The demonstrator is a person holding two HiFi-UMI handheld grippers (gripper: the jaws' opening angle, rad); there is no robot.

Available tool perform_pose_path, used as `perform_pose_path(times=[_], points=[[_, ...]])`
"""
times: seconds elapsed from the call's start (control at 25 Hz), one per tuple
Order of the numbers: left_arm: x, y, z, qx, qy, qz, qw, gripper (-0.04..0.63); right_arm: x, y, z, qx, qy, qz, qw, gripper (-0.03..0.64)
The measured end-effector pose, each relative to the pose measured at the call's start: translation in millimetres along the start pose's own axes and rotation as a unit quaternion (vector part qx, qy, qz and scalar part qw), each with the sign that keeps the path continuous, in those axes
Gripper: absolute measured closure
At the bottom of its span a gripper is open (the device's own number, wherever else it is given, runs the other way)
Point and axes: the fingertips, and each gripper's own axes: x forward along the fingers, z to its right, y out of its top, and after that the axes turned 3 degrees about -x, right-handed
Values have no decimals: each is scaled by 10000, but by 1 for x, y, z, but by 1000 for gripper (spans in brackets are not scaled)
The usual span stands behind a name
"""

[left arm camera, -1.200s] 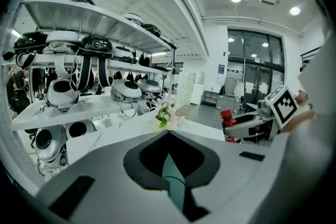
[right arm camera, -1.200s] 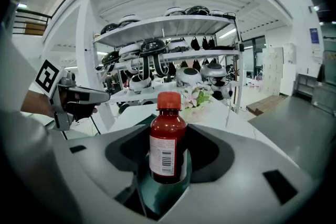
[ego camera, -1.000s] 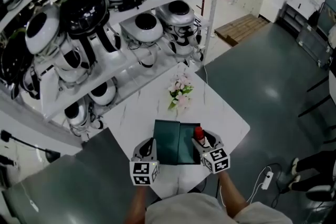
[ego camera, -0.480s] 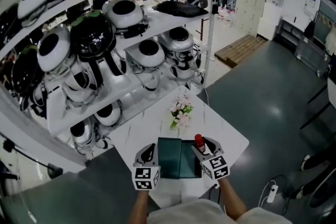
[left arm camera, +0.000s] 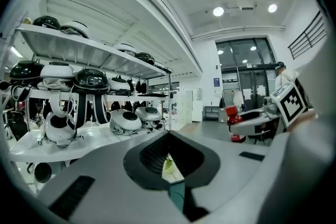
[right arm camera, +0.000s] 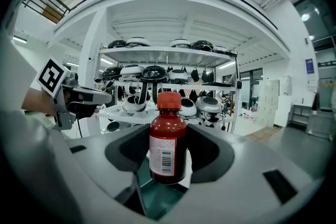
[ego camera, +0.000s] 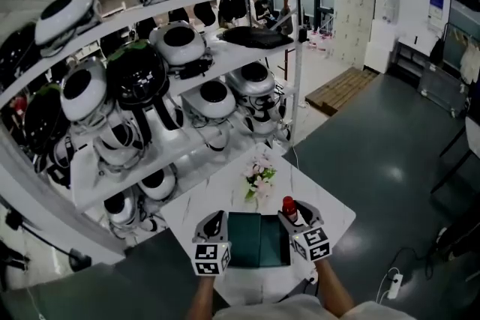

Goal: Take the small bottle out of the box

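Two grippers over a white table (ego camera: 219,192), right gripper (right arm camera: 168,161) clamped on a red bottle (right arm camera: 167,134), held upright above the right side of an open green box (ego camera: 259,240), left gripper (left arm camera: 170,163) at the box's left, jaws together, empty, flowers (ego camera: 259,177) beyond.

We see bare tabletop (ego camera: 217,195) on both sides of the flowers (ego camera: 259,180), which stand just behind the open box (ego camera: 259,240). To the right, the wide floor (ego camera: 375,161) leaves lots of room to pass. On the left and at the back, the tall shelf (ego camera: 298,79) full of helmets (ego camera: 139,75) blocks the way.
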Motion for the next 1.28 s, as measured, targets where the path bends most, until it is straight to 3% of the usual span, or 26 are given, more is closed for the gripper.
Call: perform_pose_path(times=[1.28], points=[[-3,2,-5,-6,15,35,10000,575,1,4,-9,-133,7,-25,9999,383]])
